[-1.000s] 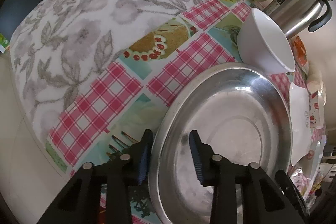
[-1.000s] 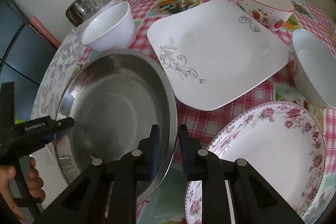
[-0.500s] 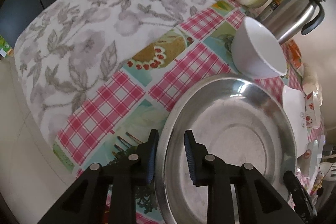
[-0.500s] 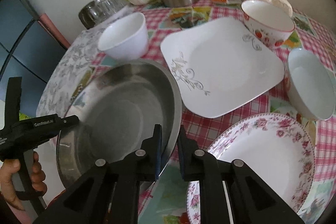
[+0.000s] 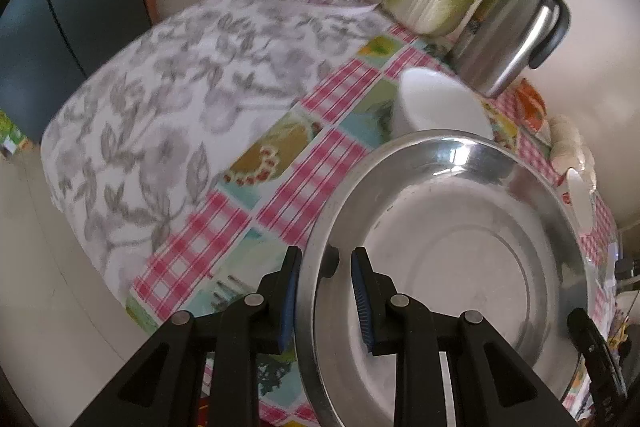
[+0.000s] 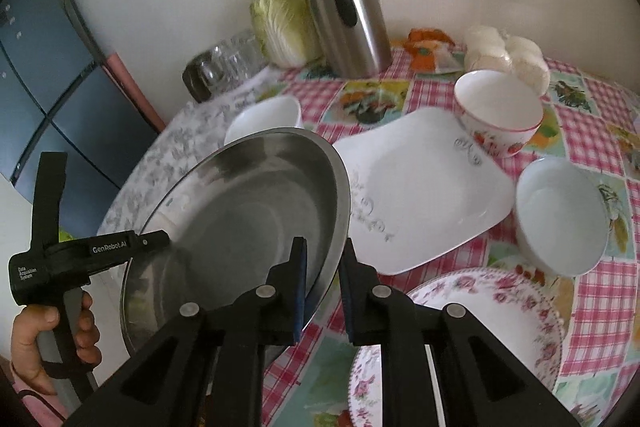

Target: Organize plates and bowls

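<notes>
A large steel plate is held by both grippers and lifted off the table, tilted. My left gripper is shut on its near rim. My right gripper is shut on the opposite rim of the steel plate. A plain white bowl stands behind the plate, also in the right wrist view. A white square plate, a strawberry bowl, a white bowl and a pink floral plate sit on the table to the right.
A steel thermos jug, a cabbage and glass cups stand along the back wall. A bag of white buns lies at the back right. The tablecloth hangs over the left table edge.
Both grippers have raised the steel plate off the table and tilted it. Both cameras now sit higher and see more of the back wall.
</notes>
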`<state>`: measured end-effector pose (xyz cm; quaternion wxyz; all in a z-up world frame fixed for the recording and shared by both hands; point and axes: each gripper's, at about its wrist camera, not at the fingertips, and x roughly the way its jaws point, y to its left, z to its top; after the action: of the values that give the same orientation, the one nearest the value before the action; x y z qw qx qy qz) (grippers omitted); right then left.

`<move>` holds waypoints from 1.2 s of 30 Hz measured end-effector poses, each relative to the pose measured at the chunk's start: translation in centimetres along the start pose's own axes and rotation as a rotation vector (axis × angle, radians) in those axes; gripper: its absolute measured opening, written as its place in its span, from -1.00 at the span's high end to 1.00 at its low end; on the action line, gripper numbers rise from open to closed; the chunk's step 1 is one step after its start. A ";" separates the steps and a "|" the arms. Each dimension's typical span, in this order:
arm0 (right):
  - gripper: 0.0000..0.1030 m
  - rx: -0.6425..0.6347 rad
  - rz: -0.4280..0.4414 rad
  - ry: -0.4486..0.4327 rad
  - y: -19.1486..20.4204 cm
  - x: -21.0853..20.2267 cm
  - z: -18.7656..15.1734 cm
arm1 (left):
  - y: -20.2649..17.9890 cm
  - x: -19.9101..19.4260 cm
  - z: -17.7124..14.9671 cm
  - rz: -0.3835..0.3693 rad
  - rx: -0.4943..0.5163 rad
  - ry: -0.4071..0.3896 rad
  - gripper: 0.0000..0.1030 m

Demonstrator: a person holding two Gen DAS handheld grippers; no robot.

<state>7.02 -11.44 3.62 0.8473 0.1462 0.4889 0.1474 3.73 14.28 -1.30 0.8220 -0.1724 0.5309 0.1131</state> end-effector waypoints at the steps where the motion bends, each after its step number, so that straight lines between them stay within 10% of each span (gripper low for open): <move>1: 0.69 0.007 0.004 -0.009 -0.3 -0.3 0.1 | -0.6 -0.5 0.3 -0.001 0.008 -0.010 0.45; 21: 0.68 0.232 -0.008 -0.254 -10.5 -7.9 3.8 | -15.4 -2.6 3.3 -0.112 0.174 -0.043 0.45; 36: 0.63 0.294 -0.054 -0.190 -14.0 -4.9 4.1 | -18.1 2.3 4.3 -0.102 0.185 0.047 0.45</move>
<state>9.74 -26.58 3.94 0.8627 0.2687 0.4268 0.0368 14.98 -0.56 1.21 0.8263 -0.1251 0.5489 0.0175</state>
